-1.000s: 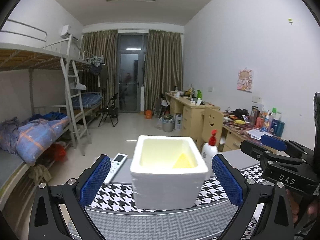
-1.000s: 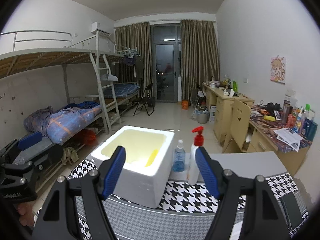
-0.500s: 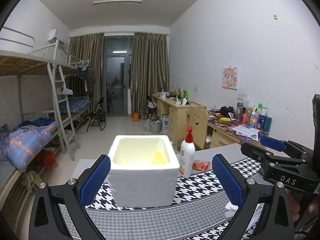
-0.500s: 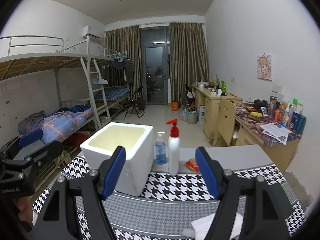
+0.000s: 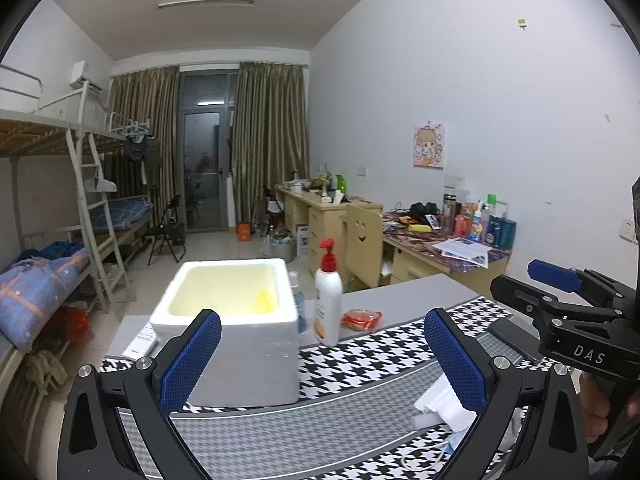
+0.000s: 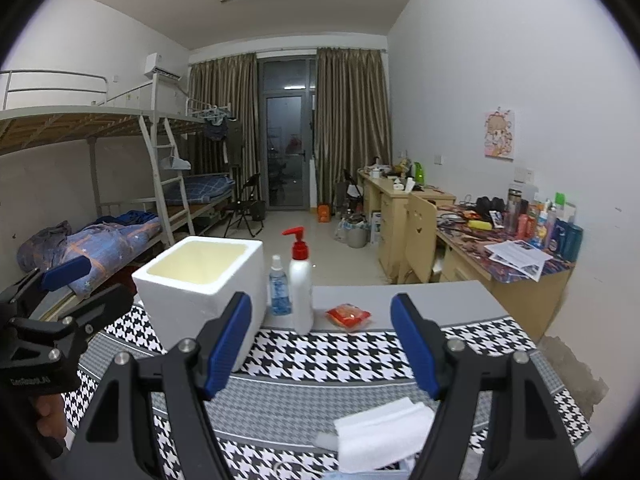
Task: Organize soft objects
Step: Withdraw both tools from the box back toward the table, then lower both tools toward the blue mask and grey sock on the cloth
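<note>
Apparently early: both the left gripper [image 5: 322, 360] and right gripper [image 6: 322, 346] have jaws wide apart and empty, one yellow item lies inside the foam box [image 5: 236, 344], and white folded cloths [image 6: 380, 434] wait on the desk in front of the box.

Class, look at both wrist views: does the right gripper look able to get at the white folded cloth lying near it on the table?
Probably yes. The right gripper is open and empty, and the white folded cloth lies on the houndstooth table cover just below it, with nothing between them. The foam box stands off to the side.
</note>
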A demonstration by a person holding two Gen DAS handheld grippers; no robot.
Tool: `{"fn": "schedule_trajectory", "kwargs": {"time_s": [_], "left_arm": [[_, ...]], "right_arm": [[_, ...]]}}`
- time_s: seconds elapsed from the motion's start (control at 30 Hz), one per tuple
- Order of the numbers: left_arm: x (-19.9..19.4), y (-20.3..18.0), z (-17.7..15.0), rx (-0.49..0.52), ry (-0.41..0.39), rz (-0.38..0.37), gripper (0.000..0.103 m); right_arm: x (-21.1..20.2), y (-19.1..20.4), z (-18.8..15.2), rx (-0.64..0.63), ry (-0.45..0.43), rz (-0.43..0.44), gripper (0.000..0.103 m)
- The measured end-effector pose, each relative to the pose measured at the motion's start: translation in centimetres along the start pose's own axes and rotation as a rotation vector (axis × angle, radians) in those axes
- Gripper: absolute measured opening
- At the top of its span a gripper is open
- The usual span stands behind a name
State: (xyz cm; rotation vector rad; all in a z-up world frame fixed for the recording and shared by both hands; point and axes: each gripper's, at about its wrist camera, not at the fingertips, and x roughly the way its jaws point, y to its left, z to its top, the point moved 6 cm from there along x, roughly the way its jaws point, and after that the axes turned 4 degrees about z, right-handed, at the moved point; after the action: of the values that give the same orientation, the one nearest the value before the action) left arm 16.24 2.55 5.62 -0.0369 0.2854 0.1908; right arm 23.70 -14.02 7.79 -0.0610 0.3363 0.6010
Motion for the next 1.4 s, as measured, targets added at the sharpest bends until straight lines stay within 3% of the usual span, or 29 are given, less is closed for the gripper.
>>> {"fn": "schedule_trajectory", "kwargs": {"time_s": [0.43, 0.73, 1.4], "left_arm": [[0.2, -4.5, -2.5, 0.057, 0.004, -0.084, 0.102], [1.3, -7.7, -4.3, 0.078, 0.054, -0.193, 0.102], [3.1, -11.1, -8.6, 0.114, 0.145, -0.263, 0.102]], "right_arm": [[-1.7, -3.3, -2.5, 0.03, 0.013, -0.072, 0.076], [-2.5, -5.1, -4.3, 0.051, 0.024, -0.111, 0.076], [-3.9, -9.3, -9.9, 0.132, 0.082, -0.163, 0.076]]}}
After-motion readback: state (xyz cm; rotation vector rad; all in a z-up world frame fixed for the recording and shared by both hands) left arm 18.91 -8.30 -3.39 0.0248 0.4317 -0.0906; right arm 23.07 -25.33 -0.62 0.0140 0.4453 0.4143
